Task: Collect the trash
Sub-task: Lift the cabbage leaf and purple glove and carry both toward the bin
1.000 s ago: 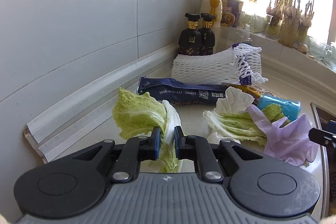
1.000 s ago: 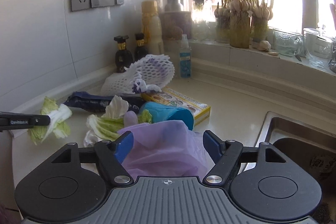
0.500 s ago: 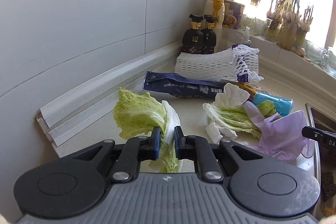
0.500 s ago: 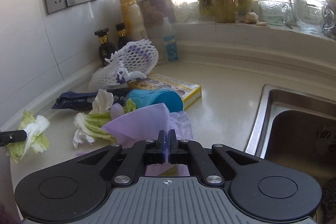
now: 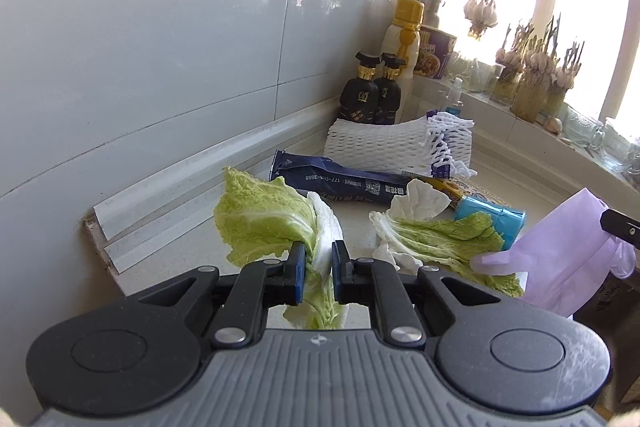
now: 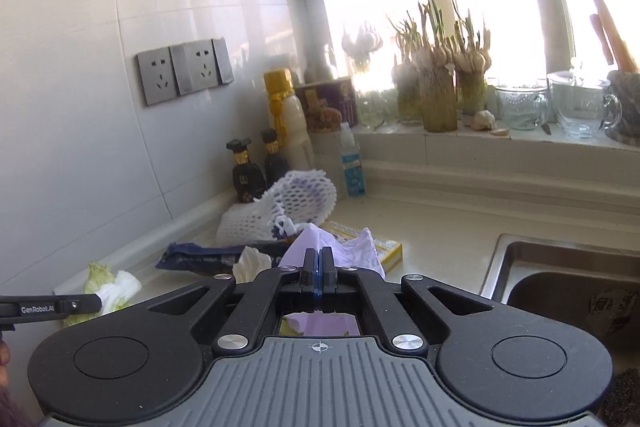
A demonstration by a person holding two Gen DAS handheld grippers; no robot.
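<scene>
Taking the blue wrapper [image 5: 344, 183] on the counter [image 5: 520, 195] as landmark: to its left and nearer the camera, the left gripper [image 5: 318, 269] is clamped on a cabbage leaf [image 5: 264, 223], lifted clear of the counter. Just right of the wrapper lie a second cabbage leaf [image 5: 440, 239], a crumpled tissue [image 5: 420, 203] and a blue cup [image 5: 492, 223], none yet collected. Behind it sits white foam netting [image 5: 392, 143]. Farthest right, the right gripper [image 6: 319, 265] is pinched tight on a purple bag [image 5: 568, 251]. Judging by this, collection has barely begun; most trash remains.
</scene>
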